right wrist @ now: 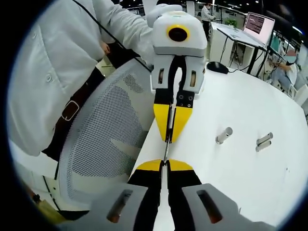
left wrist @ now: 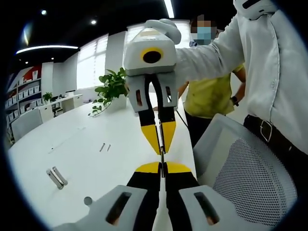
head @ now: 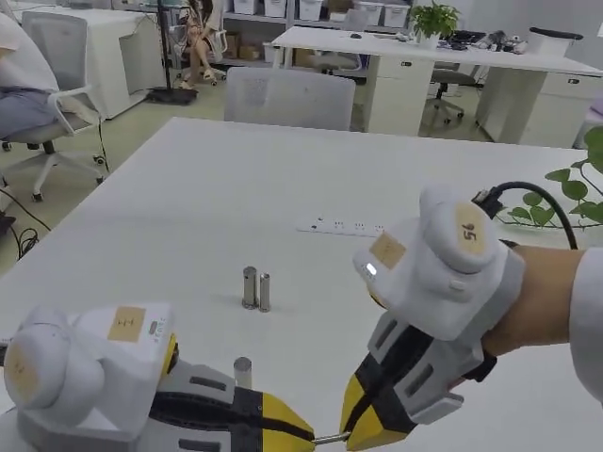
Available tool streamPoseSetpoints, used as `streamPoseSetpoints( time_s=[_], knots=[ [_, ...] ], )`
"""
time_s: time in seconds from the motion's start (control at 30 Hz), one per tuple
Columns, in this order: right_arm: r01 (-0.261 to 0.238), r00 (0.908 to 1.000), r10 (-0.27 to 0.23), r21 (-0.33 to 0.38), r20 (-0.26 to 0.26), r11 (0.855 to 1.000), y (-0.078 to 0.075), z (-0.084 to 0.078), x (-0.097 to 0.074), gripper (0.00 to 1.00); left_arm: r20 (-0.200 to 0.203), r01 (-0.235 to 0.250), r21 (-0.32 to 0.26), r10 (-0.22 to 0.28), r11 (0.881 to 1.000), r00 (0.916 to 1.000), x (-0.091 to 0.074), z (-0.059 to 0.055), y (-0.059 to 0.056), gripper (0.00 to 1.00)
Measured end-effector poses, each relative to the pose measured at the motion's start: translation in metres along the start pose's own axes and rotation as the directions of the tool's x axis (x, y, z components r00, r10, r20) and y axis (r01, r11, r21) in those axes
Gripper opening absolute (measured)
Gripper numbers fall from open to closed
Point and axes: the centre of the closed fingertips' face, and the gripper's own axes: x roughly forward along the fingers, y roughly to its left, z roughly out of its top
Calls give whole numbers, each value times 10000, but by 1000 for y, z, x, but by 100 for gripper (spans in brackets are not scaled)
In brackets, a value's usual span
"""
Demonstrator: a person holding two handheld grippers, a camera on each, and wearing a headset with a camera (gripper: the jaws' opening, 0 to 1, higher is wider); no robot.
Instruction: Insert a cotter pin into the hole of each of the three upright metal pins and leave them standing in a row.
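Two upright metal pins (head: 256,289) stand side by side mid-table, and a third metal pin (head: 242,369) stands nearer, just beyond my left gripper (head: 309,434). The left gripper and my right gripper (head: 350,437) meet tip to tip at the near edge. Both are shut on one thin cotter pin (head: 330,439) bridging them. In the left gripper view, the cotter pin (left wrist: 162,155) runs from my own jaws up into the right gripper (left wrist: 161,144), with two spare cotter pins (left wrist: 105,147) lying on the table. In the right gripper view, the cotter pin (right wrist: 166,148) joins the left gripper (right wrist: 170,137), and the single metal pin (right wrist: 224,135) stands right of it.
A white power strip (head: 339,227) lies beyond the pins. A potted plant (head: 575,188) sits at the right edge and a grey chair (head: 287,94) at the far side. A mesh chair (right wrist: 103,139) stands against the near edge, with people beside it.
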Motion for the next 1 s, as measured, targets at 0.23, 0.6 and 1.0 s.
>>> streamPoseSetpoints(
  time_s=[0.23, 0.6, 1.0],
  knots=[
    [292, 9995, -290, 275, -85, 9992, -3, -2, 2, 3, -44, -59, -3, 59, 10000, 10000, 1, -1, 1, 0],
    [511, 9987, -511, 534, -17, 9973, -6, 0, 2, 3, -32, -102, 8, 102, 9999, 9999, 3, -2, 1, 1],
    [672, 9977, -679, 944, 41, 9933, -10, -5, 5, 3, 75, -416, -343, 419, 9985, 9991, -2, -5, 9, 11]
  ],
)
